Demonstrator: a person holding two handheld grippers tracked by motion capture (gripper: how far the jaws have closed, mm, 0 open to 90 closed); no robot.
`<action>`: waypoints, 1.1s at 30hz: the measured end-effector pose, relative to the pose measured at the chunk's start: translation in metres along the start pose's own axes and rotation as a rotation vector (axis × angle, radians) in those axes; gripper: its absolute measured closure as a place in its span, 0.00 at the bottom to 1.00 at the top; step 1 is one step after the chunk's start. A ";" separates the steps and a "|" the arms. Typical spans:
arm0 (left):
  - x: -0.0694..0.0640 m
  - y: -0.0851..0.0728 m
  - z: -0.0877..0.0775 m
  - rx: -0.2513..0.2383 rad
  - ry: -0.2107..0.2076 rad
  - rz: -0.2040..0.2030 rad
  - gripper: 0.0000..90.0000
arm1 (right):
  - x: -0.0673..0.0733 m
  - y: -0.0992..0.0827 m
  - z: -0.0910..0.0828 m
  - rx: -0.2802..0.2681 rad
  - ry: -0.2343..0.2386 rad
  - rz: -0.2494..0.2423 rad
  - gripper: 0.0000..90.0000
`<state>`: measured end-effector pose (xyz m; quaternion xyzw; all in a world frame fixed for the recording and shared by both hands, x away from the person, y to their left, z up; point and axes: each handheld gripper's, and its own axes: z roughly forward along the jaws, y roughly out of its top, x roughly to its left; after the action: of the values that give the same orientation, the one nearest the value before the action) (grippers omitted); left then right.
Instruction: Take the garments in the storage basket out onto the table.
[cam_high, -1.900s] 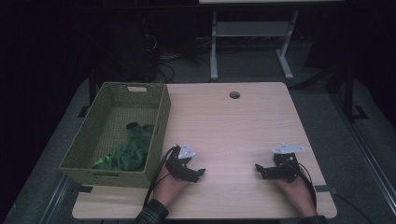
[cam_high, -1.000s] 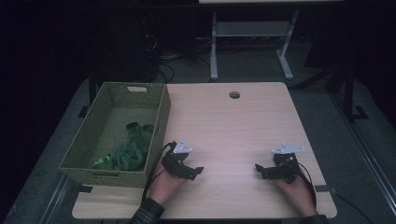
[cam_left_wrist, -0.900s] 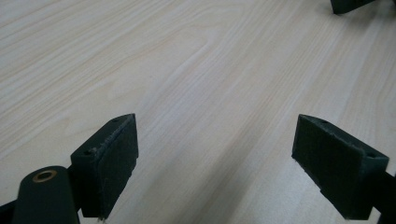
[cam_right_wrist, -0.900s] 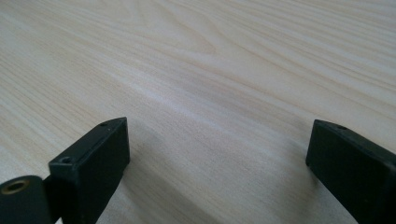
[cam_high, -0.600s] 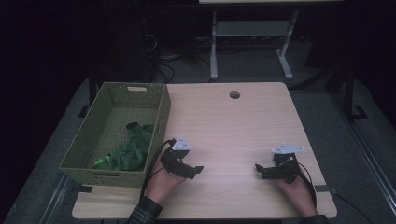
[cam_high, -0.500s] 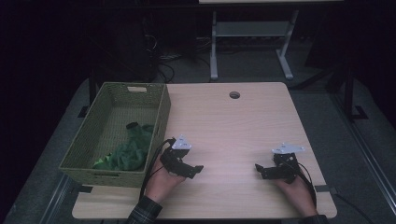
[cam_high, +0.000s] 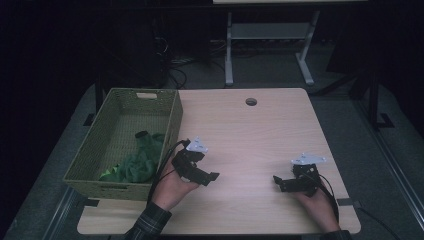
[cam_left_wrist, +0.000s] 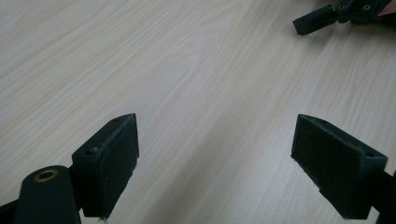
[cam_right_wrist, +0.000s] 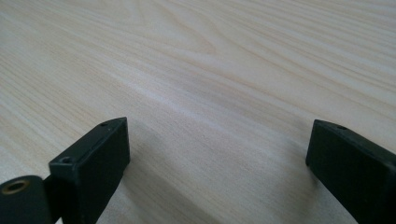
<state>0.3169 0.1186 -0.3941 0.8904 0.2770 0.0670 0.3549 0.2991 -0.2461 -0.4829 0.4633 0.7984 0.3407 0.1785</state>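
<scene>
Jaws wide apart and empty on both grippers, high view adds basket (cam_high: 125, 102) holding green cloth (cam_high: 137, 165)

no readable text, labels, brands, numbers or signs anywhere

A fixed camera looks forward and down from above the near edge of the pale wooden table (cam_high: 260, 130), taking in its whole top from a distance. Two more cameras ride low and close over the wood grain, each looking out between its own two black jaws. The left gripper view also catches the right gripper (cam_left_wrist: 327, 16) at its far right corner.
</scene>
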 end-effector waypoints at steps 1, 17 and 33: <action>0.000 0.003 -0.002 0.005 -0.003 -0.002 0.16 | 0.000 0.000 0.000 0.000 0.000 0.000 0.07; 0.013 0.012 -0.032 0.021 -0.019 0.015 0.28 | 0.000 0.000 0.000 0.000 0.000 0.000 0.06; 0.032 0.010 -0.069 0.020 0.034 -0.002 0.46 | 0.000 0.000 0.000 0.000 0.000 0.000 0.06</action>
<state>0.3261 0.1710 -0.3394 0.8924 0.2843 0.0789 0.3415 0.2991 -0.2460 -0.4829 0.4634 0.7983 0.3409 0.1784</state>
